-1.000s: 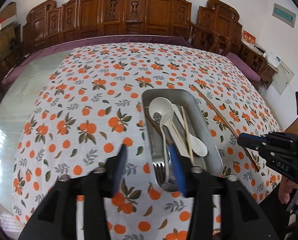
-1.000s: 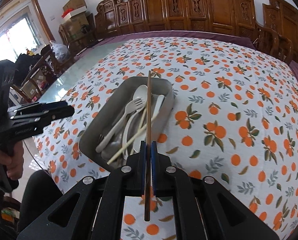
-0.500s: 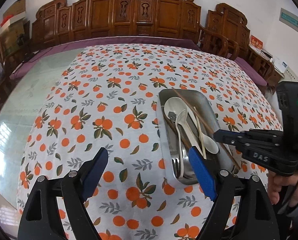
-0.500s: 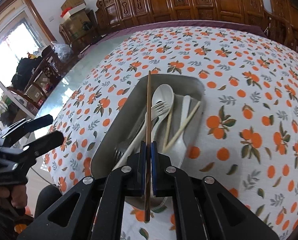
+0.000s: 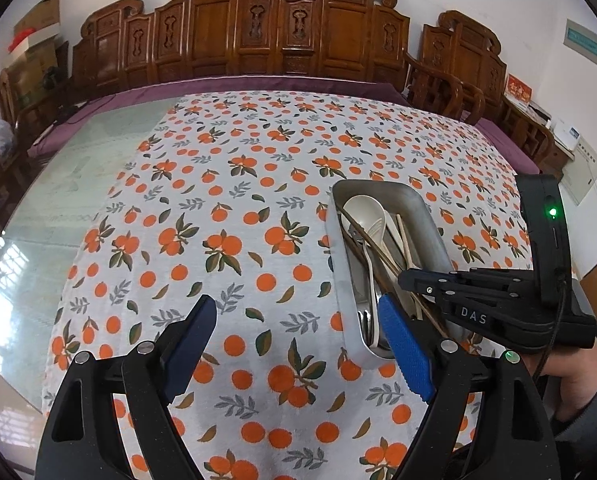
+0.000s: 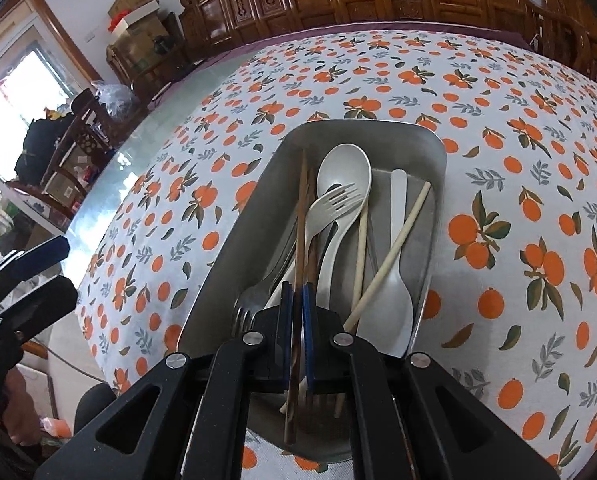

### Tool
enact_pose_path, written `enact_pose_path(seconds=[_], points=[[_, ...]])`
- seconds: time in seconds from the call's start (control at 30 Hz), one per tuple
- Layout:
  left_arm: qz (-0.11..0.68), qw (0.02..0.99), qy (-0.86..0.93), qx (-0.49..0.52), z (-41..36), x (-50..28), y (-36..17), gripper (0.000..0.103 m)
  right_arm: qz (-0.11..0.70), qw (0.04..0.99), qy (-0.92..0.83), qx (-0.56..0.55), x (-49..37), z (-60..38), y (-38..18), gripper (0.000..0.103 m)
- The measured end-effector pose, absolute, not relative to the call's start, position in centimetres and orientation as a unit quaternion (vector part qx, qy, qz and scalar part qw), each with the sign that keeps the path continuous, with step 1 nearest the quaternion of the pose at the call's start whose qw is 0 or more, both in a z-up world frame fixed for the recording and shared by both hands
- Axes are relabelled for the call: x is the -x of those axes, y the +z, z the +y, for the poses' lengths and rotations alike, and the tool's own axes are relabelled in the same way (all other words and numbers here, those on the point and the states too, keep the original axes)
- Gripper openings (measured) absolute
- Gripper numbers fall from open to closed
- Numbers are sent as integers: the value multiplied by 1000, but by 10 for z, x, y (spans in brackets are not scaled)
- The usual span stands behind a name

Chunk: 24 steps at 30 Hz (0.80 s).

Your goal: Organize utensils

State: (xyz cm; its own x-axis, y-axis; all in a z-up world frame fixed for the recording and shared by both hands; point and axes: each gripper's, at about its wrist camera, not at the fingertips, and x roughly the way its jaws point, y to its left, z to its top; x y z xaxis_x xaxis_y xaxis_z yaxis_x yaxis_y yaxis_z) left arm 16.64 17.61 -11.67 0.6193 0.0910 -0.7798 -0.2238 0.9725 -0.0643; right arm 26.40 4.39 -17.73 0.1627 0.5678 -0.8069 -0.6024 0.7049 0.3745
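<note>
A grey metal tray [image 6: 426, 140] [image 5: 430, 216] on the orange-print tablecloth holds a white spoon [image 6: 340, 168], a white fork [image 6: 326, 208], pale chopsticks [image 6: 402, 236], a metal fork [image 6: 244, 304] and another brown chopstick. My right gripper [image 6: 296, 292] is shut on a brown chopstick [image 6: 300, 216] and holds it low over the tray, its far end down among the utensils. In the left wrist view the right gripper [image 5: 404, 278] sits over the tray's near end. My left gripper [image 5: 298, 320] is open and empty above the cloth, left of the tray.
The tablecloth [image 5: 238, 208] covers a glass-topped table [image 5: 58, 184]. Carved wooden chairs [image 5: 282, 28] line the far side. Boxes and clutter [image 6: 134, 20] stand by the window at left. A hand [image 5: 570, 376] holds the right gripper.
My right gripper has moved forward and down over the tray, lowering the brown chopstick among the utensils. My left gripper has drawn back to the left and opened wider.
</note>
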Motion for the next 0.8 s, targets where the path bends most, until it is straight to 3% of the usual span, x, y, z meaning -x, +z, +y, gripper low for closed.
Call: enact_pose_path(seconds=[0.5,0.67,0.8], points=[[407,906,91,69,161,-152,-94,83,439,811,386,29,-246,0,-122,18],[390,914,91,60,145,-142,-79,93,408,829,381,25,-230,-28,-95,29],[379,920,86,58,131,-133,-69,95,386,844,372,26,-215,-50,-76,49]])
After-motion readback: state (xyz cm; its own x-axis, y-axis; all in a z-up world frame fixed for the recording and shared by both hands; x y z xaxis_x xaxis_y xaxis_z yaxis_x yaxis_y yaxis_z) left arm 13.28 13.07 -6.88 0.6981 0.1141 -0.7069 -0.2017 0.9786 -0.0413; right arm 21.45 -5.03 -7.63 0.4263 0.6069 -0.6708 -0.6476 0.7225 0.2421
